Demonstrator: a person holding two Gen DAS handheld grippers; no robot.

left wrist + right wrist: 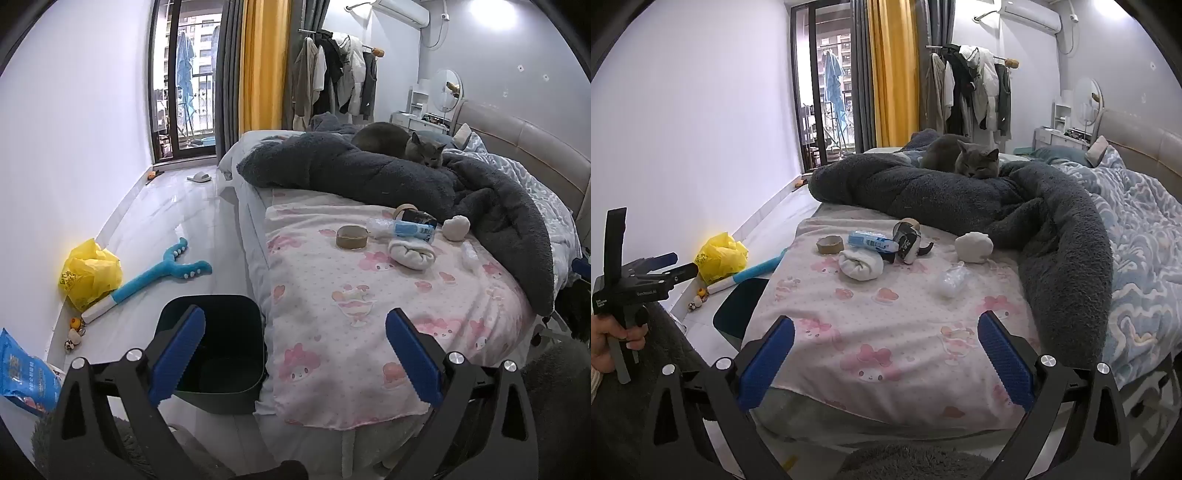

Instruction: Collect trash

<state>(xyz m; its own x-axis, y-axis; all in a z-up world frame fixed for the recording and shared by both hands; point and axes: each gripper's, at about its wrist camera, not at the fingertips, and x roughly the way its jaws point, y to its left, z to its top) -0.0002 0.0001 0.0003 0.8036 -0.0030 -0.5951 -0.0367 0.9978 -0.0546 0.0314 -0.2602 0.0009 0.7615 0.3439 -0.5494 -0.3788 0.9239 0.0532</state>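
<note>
Two hand-held grippers hover over the foot of the bed, both with their blue pads spread wide apart and nothing between them. The left hand-held gripper [295,354] points down at the pink printed blanket [369,295], with the dark green trash bin [221,354] on the floor just behind its left finger, standing open against the bed's edge. Ahead of it on the blanket lies the litter: a brown tape roll [352,236], a crumpled plastic bottle with a blue label [402,228], a rolled white cloth [412,254] and a pale crumpled ball [456,228]. The right hand-held gripper [886,354] faces the same cluster, with a clear plastic wad [951,280] nearest to it, ahead and slightly right. To its far left a hand [605,343] grips the handle of the other tool. Beyond the litter a grey cat [975,162] lies on a dark fleece blanket [960,195]. A yellow plastic bag [90,273] sits on the floor, left of the bin.
</note>
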